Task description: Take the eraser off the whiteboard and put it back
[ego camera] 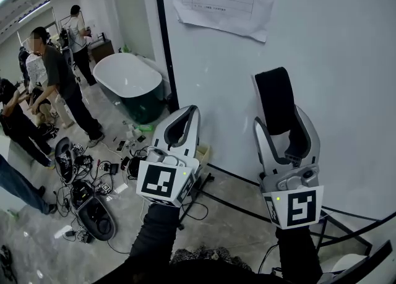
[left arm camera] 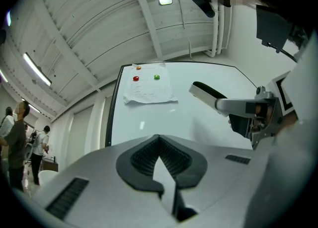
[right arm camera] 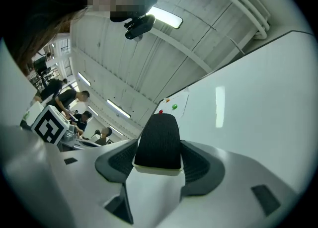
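Right gripper [ego camera: 282,122] tilted upward, clamping eraser [ego camera: 275,94].

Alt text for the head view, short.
The right claw grips a black eraser in front of a whiteboard; the left claw is shut and empty beside it. At far left, people stand near a bathtub.

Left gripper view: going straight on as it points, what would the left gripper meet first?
Probably the white whiteboard, on its bare surface just below the white paper sheet. Nothing shows in between, though depth is unclear.
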A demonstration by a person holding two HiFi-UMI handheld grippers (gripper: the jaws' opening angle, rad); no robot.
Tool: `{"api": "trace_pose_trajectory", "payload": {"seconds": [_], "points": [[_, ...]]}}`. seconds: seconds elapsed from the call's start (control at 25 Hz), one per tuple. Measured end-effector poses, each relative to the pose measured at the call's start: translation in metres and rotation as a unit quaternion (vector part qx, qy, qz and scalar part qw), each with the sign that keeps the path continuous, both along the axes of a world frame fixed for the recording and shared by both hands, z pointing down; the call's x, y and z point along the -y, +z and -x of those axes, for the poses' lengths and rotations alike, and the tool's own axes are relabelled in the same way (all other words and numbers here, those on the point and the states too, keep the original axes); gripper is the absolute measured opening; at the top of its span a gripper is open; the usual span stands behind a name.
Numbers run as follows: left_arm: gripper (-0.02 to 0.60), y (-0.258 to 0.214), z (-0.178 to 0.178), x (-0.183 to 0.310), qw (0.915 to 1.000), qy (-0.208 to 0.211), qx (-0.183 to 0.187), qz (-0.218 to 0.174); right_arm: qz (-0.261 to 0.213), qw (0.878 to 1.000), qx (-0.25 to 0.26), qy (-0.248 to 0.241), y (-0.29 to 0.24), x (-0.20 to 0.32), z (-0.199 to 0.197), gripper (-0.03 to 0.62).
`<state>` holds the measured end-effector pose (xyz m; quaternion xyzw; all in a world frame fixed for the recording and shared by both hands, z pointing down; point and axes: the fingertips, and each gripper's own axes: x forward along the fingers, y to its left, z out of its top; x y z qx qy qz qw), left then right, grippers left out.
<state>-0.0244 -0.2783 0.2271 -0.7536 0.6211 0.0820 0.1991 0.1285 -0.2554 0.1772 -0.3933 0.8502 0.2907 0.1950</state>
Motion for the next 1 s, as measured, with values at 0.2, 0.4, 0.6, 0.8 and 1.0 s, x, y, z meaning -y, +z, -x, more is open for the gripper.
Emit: {"api": "trace_pose_trajectory", "payload": {"seconds": [0.2, 0.4, 0.6, 0.8, 1.0], "points": [[0.006, 0.007, 0.007, 0.003, 1.0000, 0.004, -0.003, 0.004, 0.020, 1.000, -0.002, -0.005, 0.018, 0.004, 0.016, 0.276], [0.006, 0.014, 0.021, 0.015, 0.9996, 0.021, -0.016, 0.009, 0.031, 0.999, -0.007, 0.005, 0.034, 0.005, 0.034, 0.277], [0.006, 0.018, 0.045, 0.032, 0.9985, 0.051, -0.009, 0.017, 0.046, 0.998, -0.020, 0.025, 0.052, 0.015, 0.064, 0.278], [0.006, 0.019, 0.073, 0.053, 0.9962, 0.084, -0.008, 0.022, 0.062, 0.997, -0.022, 0.052, 0.059, 0.027, 0.094, 0.278], [0.006, 0.035, 0.095, 0.068, 0.9918, 0.120, -0.015, 0.042, 0.074, 0.994, -0.015, 0.081, 0.073, 0.033, 0.122, 0.278]]}}
